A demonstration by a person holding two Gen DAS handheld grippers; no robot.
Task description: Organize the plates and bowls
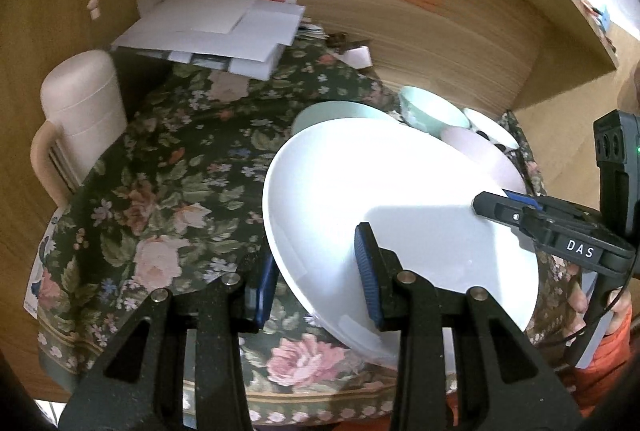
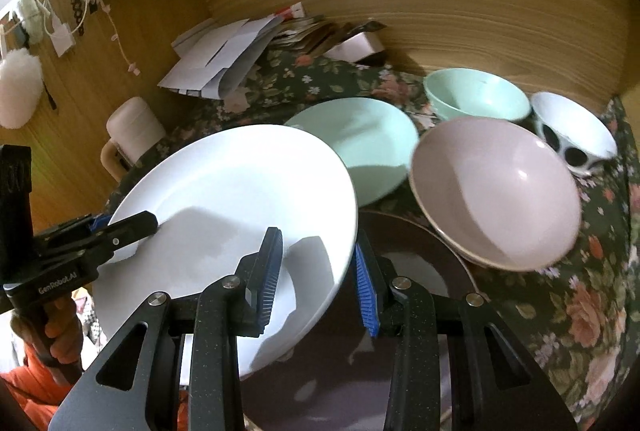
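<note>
The floral tablecloth (image 2: 592, 295) is filling the lower right of the right-wrist frame, and the dishes are sitting on it against a wooden wall. A large white plate (image 2: 240, 199) is being carried tilted above the cloth in the centre-left of that frame — both tools are holding it at once. The right gripper (image 2: 318, 279) is pinching the plate's near right rim, one blue pad on its upper face and the other underneath. The left gripper (image 1: 316, 275) is pinching the opposite rim the same way in its own view.

Under the plate's right edge a dark brown plate (image 2: 416, 271) is lying flat. To its upper right a pink bowl (image 2: 496, 191) is resting, seemingly on the brown plate's edge. Behind is a mint plate (image 2: 372, 147), then a mint bowl (image 2: 476, 99), then a small spotted bowl (image 2: 576, 135) at the far right.

The step in hand looks like moving the white plate to a stack of plates. The next move probably calls for levelling it and lowering it onto another plate with both grips releasing together — the pink bowl is sitting close by.
</note>
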